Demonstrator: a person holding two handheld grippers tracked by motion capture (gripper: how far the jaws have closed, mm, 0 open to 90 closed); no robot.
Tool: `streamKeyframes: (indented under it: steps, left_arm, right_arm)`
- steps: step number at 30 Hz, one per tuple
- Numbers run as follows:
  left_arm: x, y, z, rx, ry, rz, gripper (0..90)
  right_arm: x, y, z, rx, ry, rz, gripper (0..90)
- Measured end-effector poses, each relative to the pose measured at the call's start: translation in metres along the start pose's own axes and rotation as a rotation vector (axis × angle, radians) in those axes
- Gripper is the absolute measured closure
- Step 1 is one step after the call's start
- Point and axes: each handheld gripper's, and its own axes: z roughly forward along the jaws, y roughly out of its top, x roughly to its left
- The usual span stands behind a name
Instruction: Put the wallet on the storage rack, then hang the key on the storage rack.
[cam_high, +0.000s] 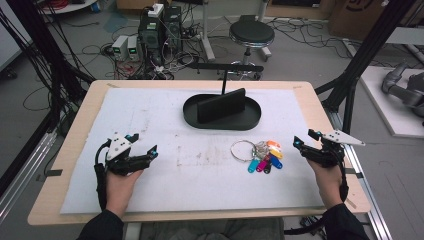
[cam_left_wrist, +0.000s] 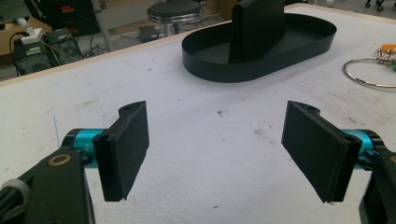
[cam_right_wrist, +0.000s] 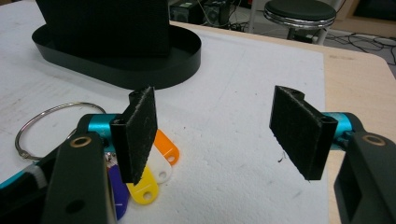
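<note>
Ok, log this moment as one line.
left gripper: open, empty | right gripper: open, empty, beside key ring | keys: on mat | tray: behind keys

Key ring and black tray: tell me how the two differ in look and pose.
The key ring is a thin bare metal hoop lying flat, with coloured tags bunched at one side; the black tray is a solid walled oval. The tray holds an upright black block; the ring encloses nothing. Both rest on the white mat, untouched by either claw.
</note>
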Motion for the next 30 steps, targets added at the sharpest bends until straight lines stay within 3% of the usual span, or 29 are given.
streamKeyframes:
  steps: [10, 16, 23, 26, 30]
  left_arm:
    - [0.003, -0.004, 0.005, 0.031, -0.032, -0.007, 23.3]
    - [0.004, -0.006, 0.009, 0.060, -0.051, -0.031, 23.3]
    - [0.004, -0.010, 0.009, 0.098, -0.050, -0.042, 23.3]
    - [0.005, -0.011, 0.007, 0.102, -0.050, -0.043, 23.3]
    - [0.004, -0.012, 0.008, 0.103, -0.053, -0.060, 23.3]
  right_arm:
    - [0.002, 0.000, 0.002, 0.015, 0.041, 0.002, 32.5]
    - [0.006, 0.000, 0.006, 0.027, 0.070, -0.013, 33.3]
    - [0.011, -0.002, 0.012, 0.068, 0.175, -0.022, 44.4]
    - [0.017, -0.003, 0.021, 0.123, 0.222, -0.035, 50.3]
    - [0.027, 0.000, 0.033, 0.156, 0.273, -0.056, 54.4]
